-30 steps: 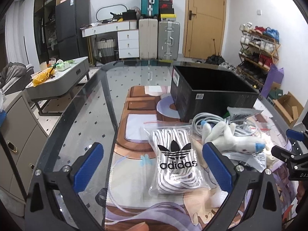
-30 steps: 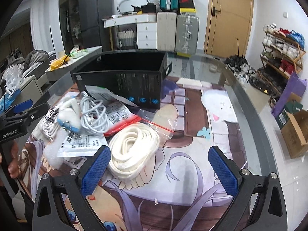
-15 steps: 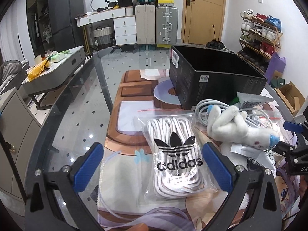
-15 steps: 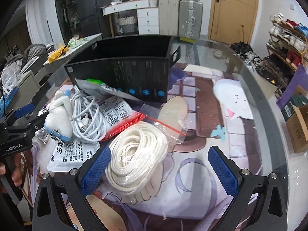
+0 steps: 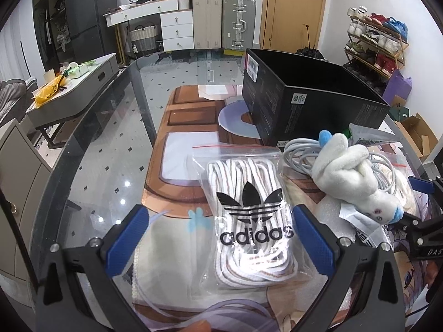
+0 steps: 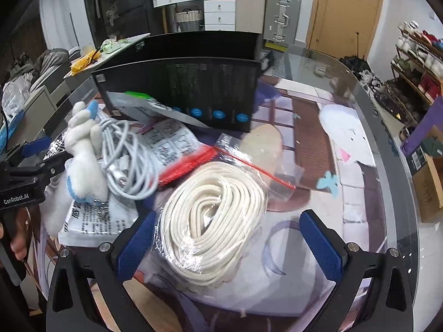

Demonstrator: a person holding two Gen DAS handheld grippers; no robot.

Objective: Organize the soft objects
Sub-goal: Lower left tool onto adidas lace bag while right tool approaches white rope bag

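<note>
Soft things lie in a small heap on the glass worktop, which carries a printed mat. Behind the heap stands a black box with an open top; from these views its inside looks dark and what it holds cannot be told.

The left gripper has its blue fingers spread wide, and between them lies a clear zip bag of striped laces with a black trefoil logo. The fingers do not hold it. Just right of this bag a white plush toy with blue tips rests on a coil of grey cable.

The right gripper is also wide open. A clear zip bag with a coil of cream rope lies between its fingers, close to the left one, and is not gripped. Near it are flat printed packets and a red-edged packet, touching the cable and the toy.
</note>
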